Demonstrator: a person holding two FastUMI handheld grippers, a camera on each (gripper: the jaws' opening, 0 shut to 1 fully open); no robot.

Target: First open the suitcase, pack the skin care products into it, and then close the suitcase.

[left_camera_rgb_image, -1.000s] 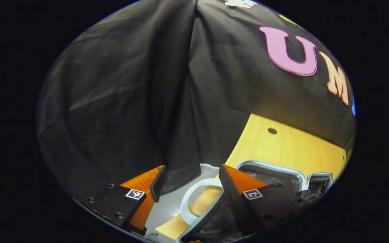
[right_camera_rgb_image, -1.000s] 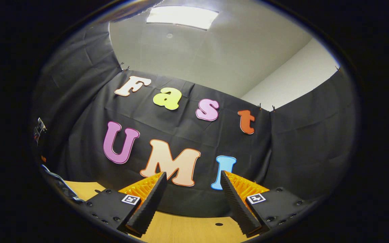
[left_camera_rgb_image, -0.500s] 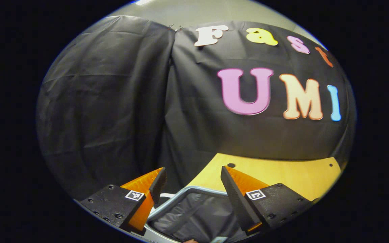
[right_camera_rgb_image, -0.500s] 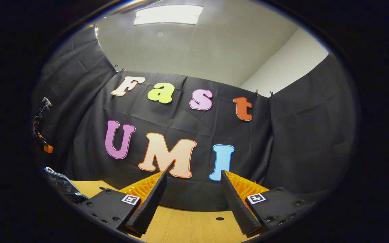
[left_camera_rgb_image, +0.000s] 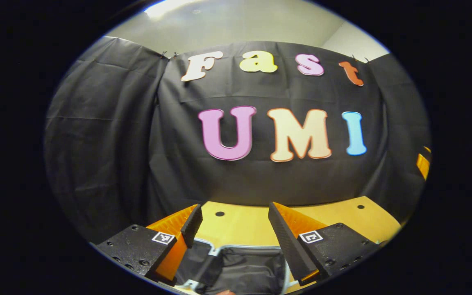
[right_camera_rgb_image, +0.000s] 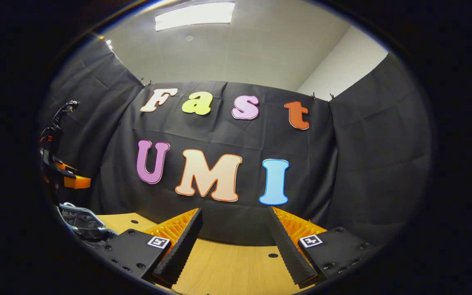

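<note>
The suitcase (left_camera_rgb_image: 242, 268) lies open on the wooden table (left_camera_rgb_image: 244, 225), its dark lining and pale rim just below my left gripper (left_camera_rgb_image: 234, 209). That gripper is open, with nothing between its fingers, and faces the back wall above the case. My right gripper (right_camera_rgb_image: 235, 212) is also open and holds nothing; it hovers over bare table. In the right gripper view the suitcase (right_camera_rgb_image: 81, 221) sits at the lower left, and the left gripper (right_camera_rgb_image: 62, 174) hangs above it at the far left edge.
Black cloth walls close the booth at the back and on both sides. The table (right_camera_rgb_image: 228, 270) has small round holes in its top. A bit of the other gripper (left_camera_rgb_image: 423, 164) pokes in at the right edge of the left gripper view.
The left gripper has swung from the suitcase's handle and rim round to face the back wall, staying open. The right gripper has tilted slightly, bringing the left gripper into its view.
</note>
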